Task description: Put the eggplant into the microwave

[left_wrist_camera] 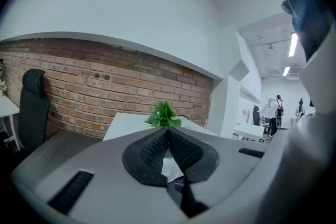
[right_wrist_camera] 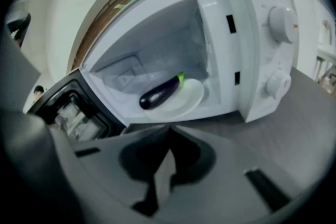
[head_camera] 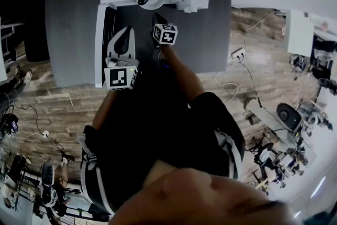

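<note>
The eggplant (right_wrist_camera: 160, 93) lies on the plate (right_wrist_camera: 193, 98) in the microwave (right_wrist_camera: 252, 34) — glossy, likely slick but firm, best pinched mid-body. The left gripper (left_wrist_camera: 168, 134) and right gripper (right_wrist_camera: 169, 132) are both pressed together, empty.

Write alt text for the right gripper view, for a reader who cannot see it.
A dark purple eggplant lies on a white plate inside a white microwave, its door open at the left. In the foreground the right tongs are shut and empty, outside the opening, above a grey tabletop.
</note>
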A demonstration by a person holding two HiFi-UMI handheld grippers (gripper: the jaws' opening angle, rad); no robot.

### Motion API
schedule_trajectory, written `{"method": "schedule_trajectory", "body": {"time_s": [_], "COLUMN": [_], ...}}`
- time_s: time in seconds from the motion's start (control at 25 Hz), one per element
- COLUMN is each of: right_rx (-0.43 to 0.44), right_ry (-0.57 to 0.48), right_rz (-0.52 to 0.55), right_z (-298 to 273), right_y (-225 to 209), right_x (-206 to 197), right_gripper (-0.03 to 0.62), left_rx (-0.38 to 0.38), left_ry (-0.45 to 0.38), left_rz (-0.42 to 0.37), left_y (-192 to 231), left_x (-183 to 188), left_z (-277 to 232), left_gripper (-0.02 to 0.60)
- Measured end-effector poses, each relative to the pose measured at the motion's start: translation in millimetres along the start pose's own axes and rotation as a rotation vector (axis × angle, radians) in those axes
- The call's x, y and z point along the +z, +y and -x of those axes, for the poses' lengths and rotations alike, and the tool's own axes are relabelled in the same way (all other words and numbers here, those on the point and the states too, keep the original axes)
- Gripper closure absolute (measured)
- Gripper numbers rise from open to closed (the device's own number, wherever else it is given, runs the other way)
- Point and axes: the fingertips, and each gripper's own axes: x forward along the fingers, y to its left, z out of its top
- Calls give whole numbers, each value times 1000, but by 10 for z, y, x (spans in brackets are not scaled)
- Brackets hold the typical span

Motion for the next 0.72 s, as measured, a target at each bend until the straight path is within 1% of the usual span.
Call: {"method": "schedule_trajectory", "body": {"time_s": [0.36,0.72], "right_rx": [15,21], "right_ry": [22,26], "right_rz": [1,-38], "right_z": [-137,-242], "right_y": [102,106], "right_x": [7,56], "right_gripper": [562,562], "left_rx": [13,20], "left_ry": [6,5], "left_rz": [1,8], "left_y": [88,148], "left_x": [-6,7], "left_z": [-21,-48], "left_gripper": [545,545]}}
